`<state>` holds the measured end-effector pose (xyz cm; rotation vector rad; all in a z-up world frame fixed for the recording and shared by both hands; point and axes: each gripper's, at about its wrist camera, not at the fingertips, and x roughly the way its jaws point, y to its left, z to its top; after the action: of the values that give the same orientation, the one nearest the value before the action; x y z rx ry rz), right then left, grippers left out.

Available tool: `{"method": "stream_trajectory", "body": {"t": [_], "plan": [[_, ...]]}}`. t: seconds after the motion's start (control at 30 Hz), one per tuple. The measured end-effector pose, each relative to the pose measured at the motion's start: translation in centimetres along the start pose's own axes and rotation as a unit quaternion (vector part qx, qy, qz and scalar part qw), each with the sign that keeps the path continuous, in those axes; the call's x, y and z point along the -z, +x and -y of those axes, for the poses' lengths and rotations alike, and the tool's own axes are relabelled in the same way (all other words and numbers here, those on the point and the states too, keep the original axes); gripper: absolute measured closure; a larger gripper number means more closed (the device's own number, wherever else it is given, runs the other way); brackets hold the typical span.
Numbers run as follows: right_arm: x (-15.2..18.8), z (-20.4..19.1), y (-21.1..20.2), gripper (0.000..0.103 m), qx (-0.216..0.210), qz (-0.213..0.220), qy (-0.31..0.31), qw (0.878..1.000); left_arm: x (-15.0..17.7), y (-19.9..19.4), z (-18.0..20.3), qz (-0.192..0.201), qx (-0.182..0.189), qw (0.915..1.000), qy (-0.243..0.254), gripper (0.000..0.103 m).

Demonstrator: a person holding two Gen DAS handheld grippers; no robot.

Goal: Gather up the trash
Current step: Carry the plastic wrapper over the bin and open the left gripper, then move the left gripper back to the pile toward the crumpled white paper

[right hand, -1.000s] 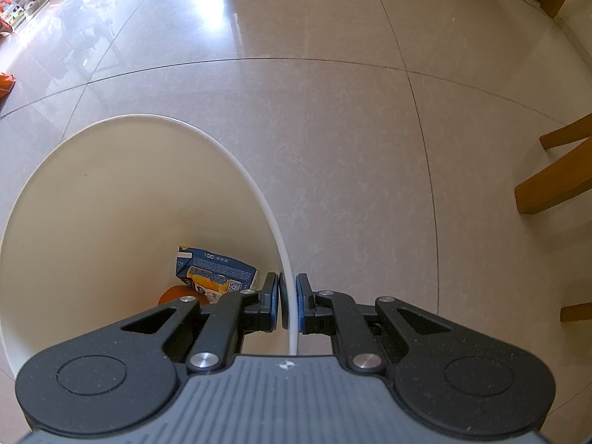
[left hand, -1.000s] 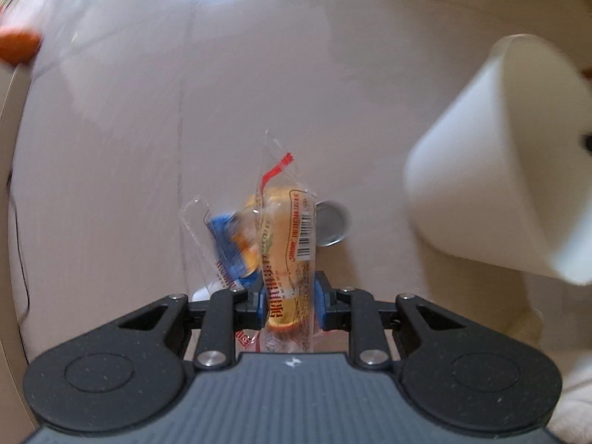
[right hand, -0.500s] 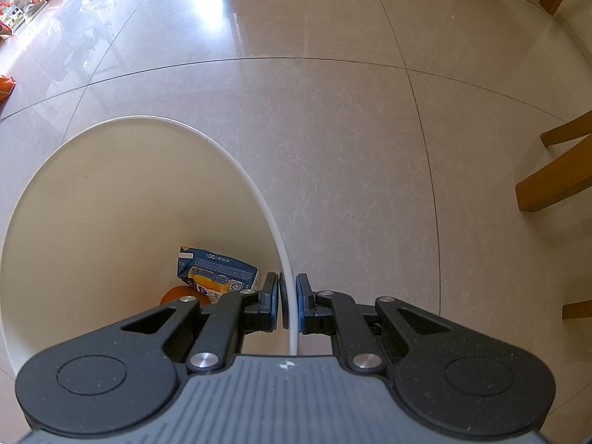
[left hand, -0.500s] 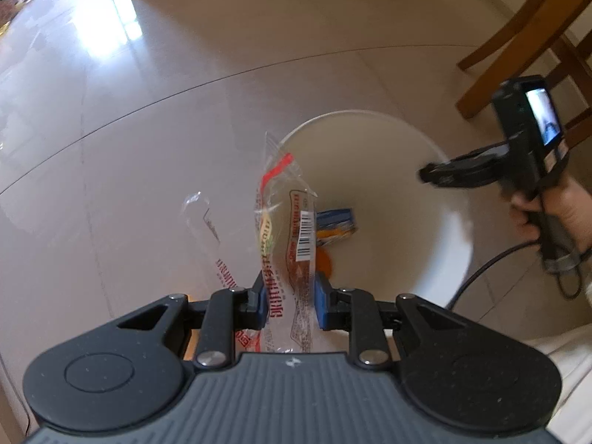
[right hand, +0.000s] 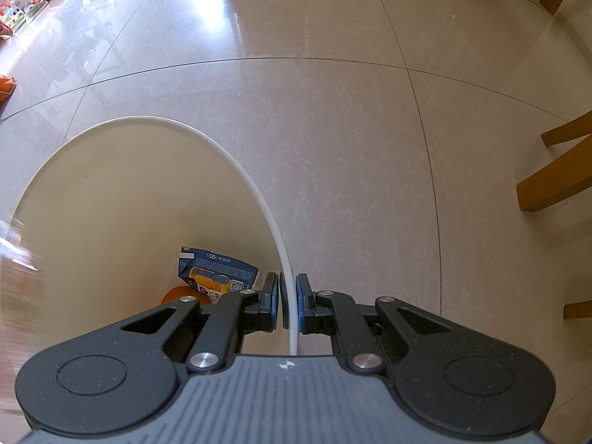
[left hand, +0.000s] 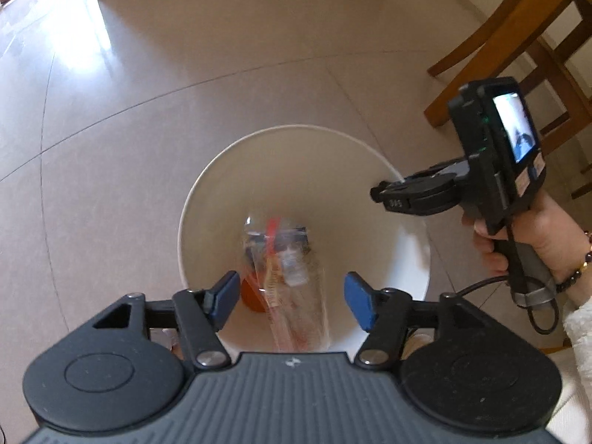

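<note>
Now one wrapper, one bin, two tongs.
Nearest, my left tongs (left hand: 290, 301) stand spread apart over the white bin (left hand: 207, 192); the clear wrapper (left hand: 286, 277), blurred, sits between the pads inside the bin's mouth, long axis running away from me. Farther, my right tongs (right hand: 288, 305) are clamped on the bin's rim, above one blue carton (right hand: 218, 272).

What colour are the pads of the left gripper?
Blue pads, clearest in the left wrist view.
</note>
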<state>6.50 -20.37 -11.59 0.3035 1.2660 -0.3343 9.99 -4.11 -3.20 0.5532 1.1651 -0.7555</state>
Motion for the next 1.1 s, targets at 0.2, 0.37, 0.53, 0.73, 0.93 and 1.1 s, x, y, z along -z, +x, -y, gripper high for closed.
{"method": "stream_trajectory", "body": {"t": [0.2,0.37,0.53,0.73,0.93,1.1], "plan": [[0.1,-0.1,0.1,0.091,0.0,0.0,0.0,1.0,0.6,-1.4,-0.5,0.014,-0.02,0.9996,0.014,0.029],[0.0,-0.1,0.0,0.091,0.001,0.0,-0.001,1.0,1.3,-2.9,-1.9,0.03,-0.034,0.9988,0.018,0.023],[0.0,-0.1,0.0,0.091,0.001,0.001,-0.001,1.0,2.3,-2.9,-3.6,0.043,-0.059,0.9972,0.015,0.02],[0.0,-0.1,0.0,0.091,0.0,0.002,-0.002,1.0,4.6,-2.6,-6.0,0.064,-0.087,0.9941,0.007,0.017],[0.0,-0.1,0.0,0.091,0.0,0.002,-0.002,1.0,8.4,-1.3,-9.1,0.071,-0.093,0.9912,-0.061,0.015],[0.0,0.0,0.0,0.091,0.0,0.002,-0.001,1.0,12.8,0.2,-11.8,0.075,-0.117,0.9821,-0.127,0.015]]}}
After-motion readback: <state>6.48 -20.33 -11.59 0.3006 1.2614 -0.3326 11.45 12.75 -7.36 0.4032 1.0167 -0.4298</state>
